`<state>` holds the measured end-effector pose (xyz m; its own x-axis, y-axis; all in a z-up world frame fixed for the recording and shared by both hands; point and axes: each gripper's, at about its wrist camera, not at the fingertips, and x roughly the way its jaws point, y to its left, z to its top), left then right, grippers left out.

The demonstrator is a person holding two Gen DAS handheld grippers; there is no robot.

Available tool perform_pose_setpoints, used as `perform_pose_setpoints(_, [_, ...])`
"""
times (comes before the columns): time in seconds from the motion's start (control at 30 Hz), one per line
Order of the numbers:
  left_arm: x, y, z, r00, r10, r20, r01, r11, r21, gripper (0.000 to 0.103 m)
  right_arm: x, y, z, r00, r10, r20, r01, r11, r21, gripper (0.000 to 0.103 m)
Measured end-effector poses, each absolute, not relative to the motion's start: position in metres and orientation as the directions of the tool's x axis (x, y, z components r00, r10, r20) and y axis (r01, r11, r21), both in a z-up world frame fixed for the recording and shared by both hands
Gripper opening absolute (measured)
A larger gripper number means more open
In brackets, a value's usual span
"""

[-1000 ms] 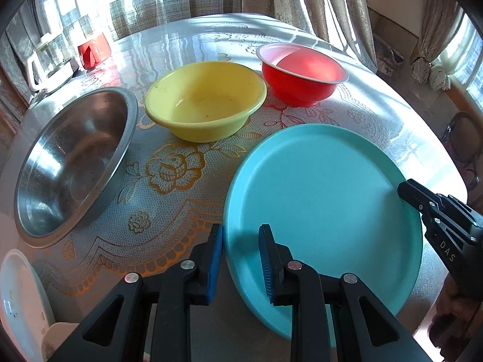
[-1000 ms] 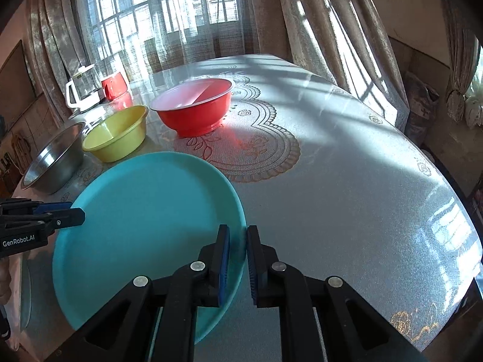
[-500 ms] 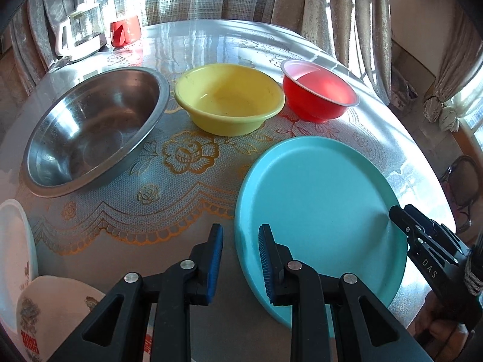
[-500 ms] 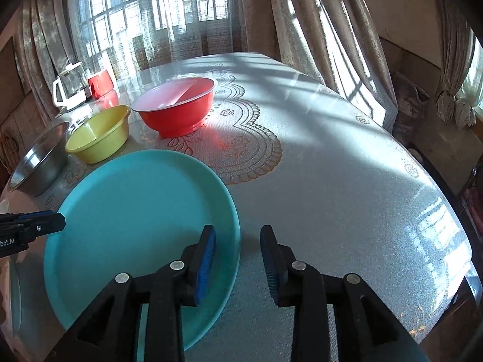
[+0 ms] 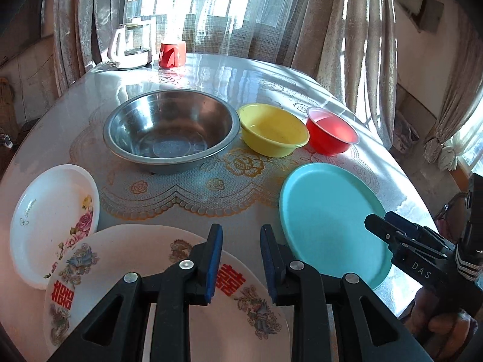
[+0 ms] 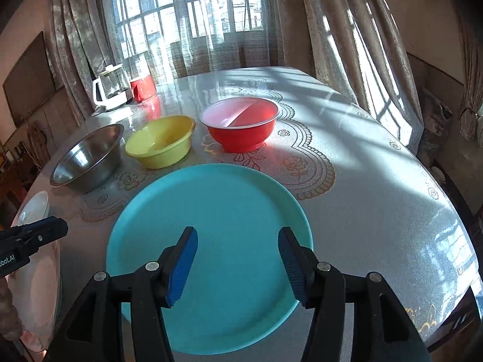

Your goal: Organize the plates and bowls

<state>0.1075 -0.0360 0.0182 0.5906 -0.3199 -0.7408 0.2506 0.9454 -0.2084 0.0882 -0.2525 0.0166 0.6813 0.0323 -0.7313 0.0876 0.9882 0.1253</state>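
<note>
Glossy lace-patterned round bench [image 6: 377, 181], smooth teal plastic plate [image 6: 211, 226] flat near its front edge, dented steel bowl [image 5: 169, 132], yellow bowl [image 5: 271, 134], red bowl [image 5: 330, 135] behind, right gripper [image 6: 238, 259] released above plate, left gripper [image 5: 241, 259] released over printed plate [image 5: 120, 259].

Noted a white-handled glass kettle [image 5: 130, 49] at the far edge of the table [image 5: 247, 69], with a red container [image 5: 172, 54] just beside it. A lace-patterned cloth [image 6: 305, 163] with gold floral trim covered the tabletop. Curtains [image 6: 347, 30] hung before the barred window [image 6: 187, 9] I saw behind.
</note>
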Motion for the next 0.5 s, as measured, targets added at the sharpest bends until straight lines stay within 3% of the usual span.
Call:
perform_pose_setpoints(0.27, [0.094, 0.017, 0.02, 0.651, -0.28, -0.705, 0.158, 0.959, -0.236, 0.027, 0.098, -0.187, 0.02, 0.622, 0.236, -0.746, -0.116, 0.971, 0.21, 0.057])
perform_pose_setpoints(0.5, [0.081, 0.058, 0.015, 0.677, -0.244, -0.695, 0.061, 0.959, -0.277, 0.04, 0.105, -0.136, 0.022, 0.545, 0.366, -0.754, -0.237, 0.93, 0.281, 0.057])
